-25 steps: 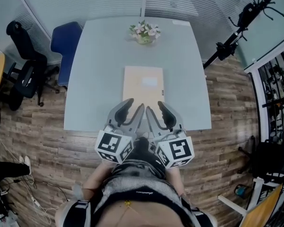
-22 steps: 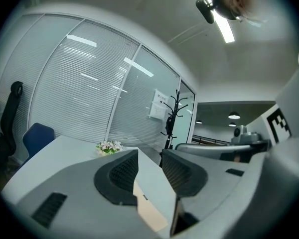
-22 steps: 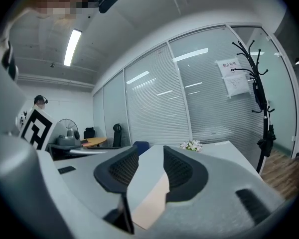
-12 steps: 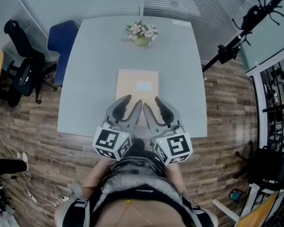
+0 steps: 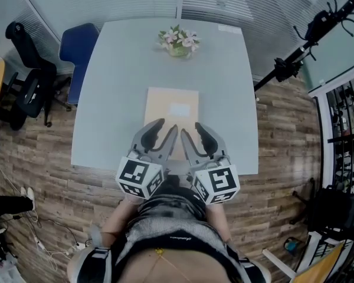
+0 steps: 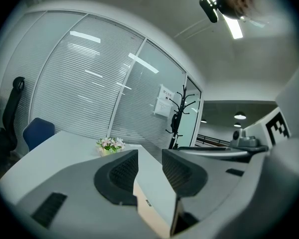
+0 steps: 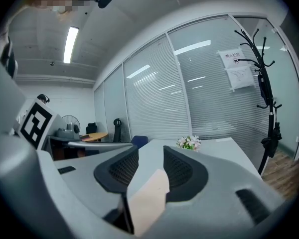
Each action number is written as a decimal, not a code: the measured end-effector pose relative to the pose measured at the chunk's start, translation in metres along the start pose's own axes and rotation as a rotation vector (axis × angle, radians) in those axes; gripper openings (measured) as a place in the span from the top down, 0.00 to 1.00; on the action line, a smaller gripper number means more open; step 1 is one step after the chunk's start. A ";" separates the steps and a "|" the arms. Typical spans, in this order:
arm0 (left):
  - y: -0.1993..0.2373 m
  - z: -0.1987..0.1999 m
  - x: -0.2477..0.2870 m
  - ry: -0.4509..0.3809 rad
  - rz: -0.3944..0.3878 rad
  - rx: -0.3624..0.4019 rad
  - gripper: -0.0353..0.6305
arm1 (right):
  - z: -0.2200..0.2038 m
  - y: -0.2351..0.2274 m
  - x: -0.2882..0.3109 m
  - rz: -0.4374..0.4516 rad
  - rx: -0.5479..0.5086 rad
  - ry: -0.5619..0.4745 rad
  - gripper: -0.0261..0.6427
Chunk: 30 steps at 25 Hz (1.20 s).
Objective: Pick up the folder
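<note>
A beige folder [image 5: 171, 108] lies flat on the pale grey table [image 5: 112, 99], its near edge close to the table's front. Both grippers hover side by side over that near edge. My left gripper [image 5: 165, 130] is open, and so is my right gripper [image 5: 194, 132]. In the left gripper view the folder [image 6: 152, 203] shows through the gap of the left gripper [image 6: 149, 158], below the jaws. The right gripper view shows the folder [image 7: 147, 198] the same way beyond the right gripper [image 7: 150, 156]. Neither pair of pads presses on it.
A small pot of flowers [image 5: 179, 40] stands at the table's far middle. A blue chair [image 5: 79, 46] and a black office chair [image 5: 29, 69] are at the left. A black stand [image 5: 301, 46] rises at the right, and a coat rack [image 7: 264, 83] is beside the glass wall.
Both grippers have advanced a little over the table's front edge towards the folder. Their jaws stand as wide as before.
</note>
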State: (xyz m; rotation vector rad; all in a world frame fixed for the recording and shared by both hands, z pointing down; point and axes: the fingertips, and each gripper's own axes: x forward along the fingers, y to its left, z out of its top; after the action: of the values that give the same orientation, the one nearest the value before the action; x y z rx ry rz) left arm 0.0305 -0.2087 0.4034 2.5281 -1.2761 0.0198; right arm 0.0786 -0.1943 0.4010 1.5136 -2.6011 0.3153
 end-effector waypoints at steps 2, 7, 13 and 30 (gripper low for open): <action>0.007 -0.005 0.004 0.019 0.002 -0.001 0.76 | -0.006 -0.005 0.005 -0.015 0.007 0.014 0.73; 0.033 -0.026 0.012 0.082 0.013 -0.040 0.76 | -0.030 -0.014 0.022 -0.046 0.024 0.077 0.72; 0.078 -0.073 0.023 0.196 0.059 -0.112 0.74 | -0.081 -0.031 0.046 -0.058 0.083 0.173 0.68; 0.183 -0.225 0.034 0.546 0.200 -0.289 0.58 | -0.250 -0.105 0.078 -0.213 0.385 0.509 0.50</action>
State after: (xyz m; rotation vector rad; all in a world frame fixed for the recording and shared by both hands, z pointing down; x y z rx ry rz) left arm -0.0647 -0.2742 0.6712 1.9529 -1.1901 0.4958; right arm 0.1299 -0.2519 0.6727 1.5388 -2.0389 1.0677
